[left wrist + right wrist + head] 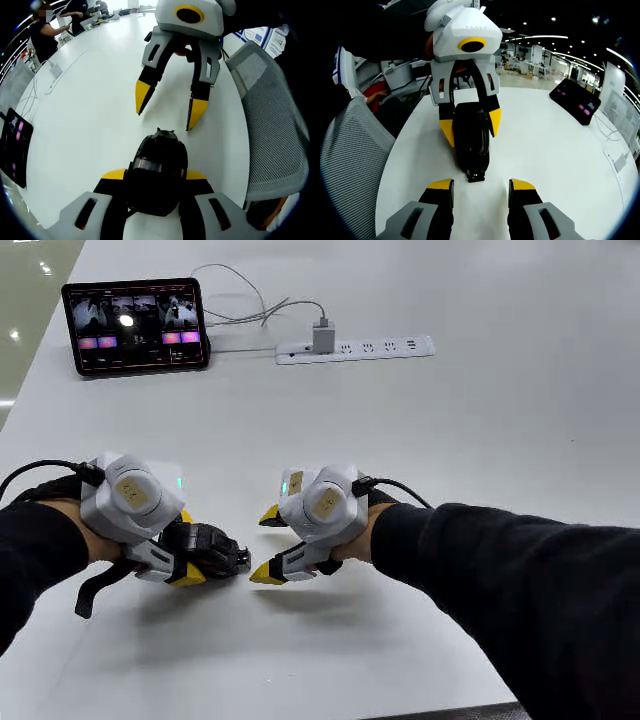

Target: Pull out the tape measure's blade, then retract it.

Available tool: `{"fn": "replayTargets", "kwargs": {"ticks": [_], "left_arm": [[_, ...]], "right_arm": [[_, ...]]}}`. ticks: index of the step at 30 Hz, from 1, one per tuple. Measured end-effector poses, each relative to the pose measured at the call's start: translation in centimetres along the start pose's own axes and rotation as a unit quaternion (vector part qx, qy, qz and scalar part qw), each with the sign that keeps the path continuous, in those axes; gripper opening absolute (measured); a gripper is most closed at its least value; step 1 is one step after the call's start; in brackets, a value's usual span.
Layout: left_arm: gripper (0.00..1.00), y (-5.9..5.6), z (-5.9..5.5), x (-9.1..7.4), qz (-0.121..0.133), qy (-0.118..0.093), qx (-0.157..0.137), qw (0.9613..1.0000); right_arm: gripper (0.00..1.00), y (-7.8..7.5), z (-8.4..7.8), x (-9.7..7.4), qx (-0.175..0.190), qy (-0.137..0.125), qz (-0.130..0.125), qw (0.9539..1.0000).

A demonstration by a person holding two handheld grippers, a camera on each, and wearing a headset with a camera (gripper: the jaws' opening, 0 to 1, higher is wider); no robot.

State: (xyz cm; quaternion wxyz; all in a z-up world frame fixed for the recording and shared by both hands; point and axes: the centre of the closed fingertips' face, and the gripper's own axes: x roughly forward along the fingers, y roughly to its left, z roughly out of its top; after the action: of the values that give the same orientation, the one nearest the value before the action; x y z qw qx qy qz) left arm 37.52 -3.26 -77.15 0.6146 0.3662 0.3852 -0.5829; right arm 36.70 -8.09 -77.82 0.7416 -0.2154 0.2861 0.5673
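Note:
A black tape measure (208, 548) sits clamped in my left gripper (188, 547), its case (156, 172) between the yellow-tipped jaws and its blade tab (475, 175) at the front, with no blade drawn out. My right gripper (269, 544) faces it from the right, open, its yellow fingertips (143, 95) a short way from the tab. From the right gripper view the tape measure (471, 137) stands upright just beyond my open jaws, with the right gripper (481, 186) in front of the tab and apart from it.
A tablet (136, 324) stands at the far left of the white table (480, 430). A white power strip (355, 348) with a charger and cables lies at the back centre. A mesh chair (272, 120) sits by the table edge.

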Motion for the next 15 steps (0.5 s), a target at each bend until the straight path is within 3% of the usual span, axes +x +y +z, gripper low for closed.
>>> {"fn": "replayTargets", "kwargs": {"ticks": [5,9,11,13,15], "left_arm": [[0.33,0.0,0.0,0.0,0.001,-0.004,-0.002,1.0],[0.34,0.0,0.0,0.1,-0.001,-0.003,-0.002,1.0],[0.34,0.1,0.0,0.1,0.0,-0.002,-0.002,1.0],[0.34,0.1,0.0,0.1,0.0,-0.003,-0.003,1.0],[0.34,0.1,0.0,0.1,0.002,-0.007,-0.007,1.0]], "right_arm": [[0.37,0.2,0.2,0.0,-0.009,-0.003,0.007,0.9999],[0.27,0.5,0.6,0.4,-0.015,-0.007,0.019,0.9997],[0.23,0.4,0.5,0.9,-0.016,-0.003,0.014,0.9998],[0.25,0.4,0.3,1.5,-0.014,0.004,0.012,0.9998],[0.23,0.6,0.0,1.7,-0.032,0.016,0.012,0.9993]]}}
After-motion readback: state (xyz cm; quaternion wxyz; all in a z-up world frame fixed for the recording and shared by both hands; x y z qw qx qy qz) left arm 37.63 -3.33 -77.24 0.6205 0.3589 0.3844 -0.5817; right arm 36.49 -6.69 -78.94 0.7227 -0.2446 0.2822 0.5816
